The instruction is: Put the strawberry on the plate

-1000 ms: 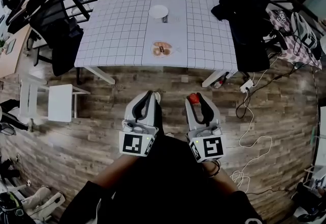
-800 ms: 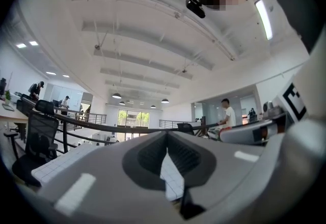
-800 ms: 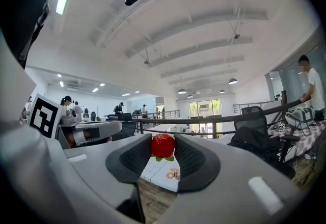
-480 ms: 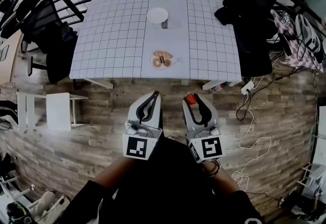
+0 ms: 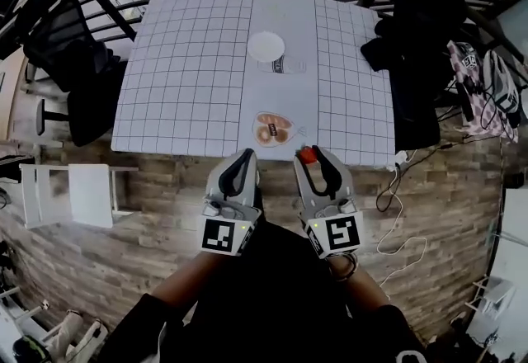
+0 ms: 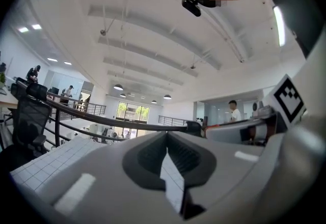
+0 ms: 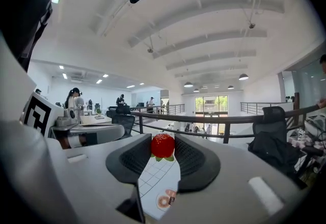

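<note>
The right gripper (image 5: 310,158) pinches the strawberry (image 7: 163,145) at its tips, low centre of the head view. The plate (image 5: 266,46) lies well above and slightly left on the table (image 5: 190,64), past a doughnut packet (image 5: 272,129). The left gripper (image 5: 245,157) is clenched and empty.

This is a big open office. Black office chairs (image 5: 78,64) stand by a white table with a grid cloth (image 5: 190,64), and people (image 7: 74,98) stand far back under round ceiling lamps (image 7: 243,77).
</note>
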The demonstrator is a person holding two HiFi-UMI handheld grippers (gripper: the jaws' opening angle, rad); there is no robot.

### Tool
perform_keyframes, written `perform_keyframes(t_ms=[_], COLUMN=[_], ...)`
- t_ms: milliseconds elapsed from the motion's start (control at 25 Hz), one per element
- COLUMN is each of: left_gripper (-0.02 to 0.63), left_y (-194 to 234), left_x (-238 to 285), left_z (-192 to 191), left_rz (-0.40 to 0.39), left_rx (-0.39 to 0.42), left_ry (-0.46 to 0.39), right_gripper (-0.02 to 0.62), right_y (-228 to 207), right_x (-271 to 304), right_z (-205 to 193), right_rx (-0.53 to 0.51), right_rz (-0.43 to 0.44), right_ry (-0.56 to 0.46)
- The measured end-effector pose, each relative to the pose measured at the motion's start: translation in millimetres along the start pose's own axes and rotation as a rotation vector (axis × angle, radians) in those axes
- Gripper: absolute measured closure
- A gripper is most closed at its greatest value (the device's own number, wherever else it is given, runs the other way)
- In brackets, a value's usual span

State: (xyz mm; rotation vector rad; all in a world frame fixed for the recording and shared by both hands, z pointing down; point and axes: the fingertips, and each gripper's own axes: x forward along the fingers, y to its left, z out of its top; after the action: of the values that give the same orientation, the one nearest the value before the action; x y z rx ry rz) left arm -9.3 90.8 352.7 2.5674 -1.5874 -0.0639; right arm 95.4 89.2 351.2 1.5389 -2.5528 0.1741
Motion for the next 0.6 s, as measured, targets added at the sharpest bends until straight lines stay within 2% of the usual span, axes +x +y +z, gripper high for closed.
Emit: perform_keyframes(t_ms=[240,600], left_gripper=[0.597,0.597], left_y=[38.3,94.0], left_x=[44.2,90.4], left_z=[11.3,15.1], left_rz=[-0.007,0.007], left_rx=[-0.027,-0.041], left_ry=[-0.005,0.004], right_gripper=[0.457,0.456], right_y=[-12.7,-34.7], right_x=[62.9,128.8], right_z=[20.7,21.0], right_rx=[0.043,0.061], right_rz=[-0.012,-0.038], right_ry=[-0.005,0.042])
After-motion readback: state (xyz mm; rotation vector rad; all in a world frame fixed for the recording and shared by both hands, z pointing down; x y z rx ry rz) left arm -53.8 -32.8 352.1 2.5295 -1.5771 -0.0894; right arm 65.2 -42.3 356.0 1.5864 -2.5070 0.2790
